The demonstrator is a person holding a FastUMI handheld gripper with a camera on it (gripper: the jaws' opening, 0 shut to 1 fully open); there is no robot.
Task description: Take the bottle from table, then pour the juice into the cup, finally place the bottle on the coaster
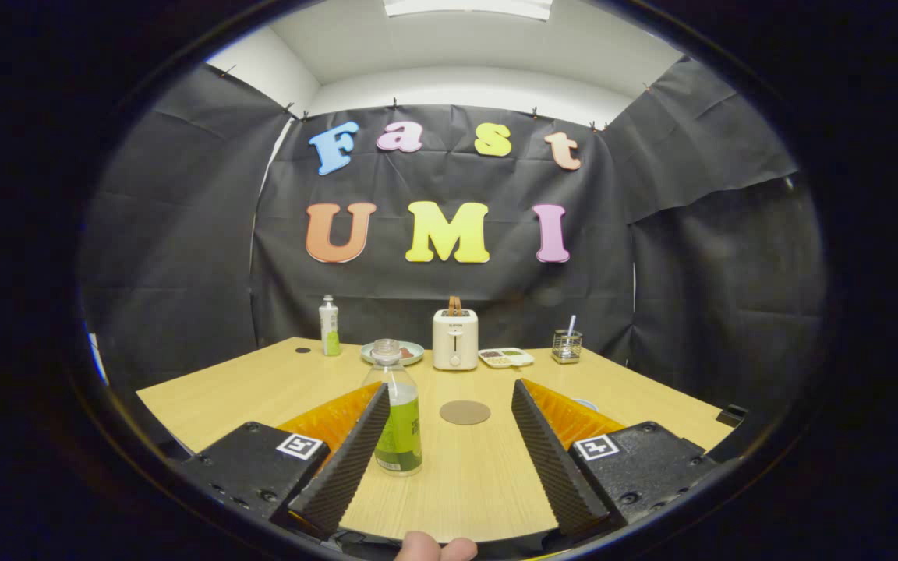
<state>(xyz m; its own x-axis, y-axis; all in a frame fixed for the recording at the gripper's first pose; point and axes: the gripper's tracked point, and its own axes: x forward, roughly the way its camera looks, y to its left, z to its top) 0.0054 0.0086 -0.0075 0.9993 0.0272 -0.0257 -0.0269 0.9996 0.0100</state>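
A clear plastic bottle (400,425) with a green label stands upright on the wooden table (262,389). It is inside the gap of my gripper (450,388), close against the left finger, and the right finger is well clear of it. The fingers are spread wide and hold nothing. A round brown coaster (464,412) lies flat on the table just beyond the fingertips, to the right of the bottle. A small pale rim (585,403) peeks out behind the right finger; I cannot tell if it is the cup.
Along the table's far edge stand a white-and-green bottle (329,326), a plate (410,352), a white toaster (455,339), a tray with small compartments (505,357) and a wire holder (567,346). A person's fingertips (435,548) show below the fingers.
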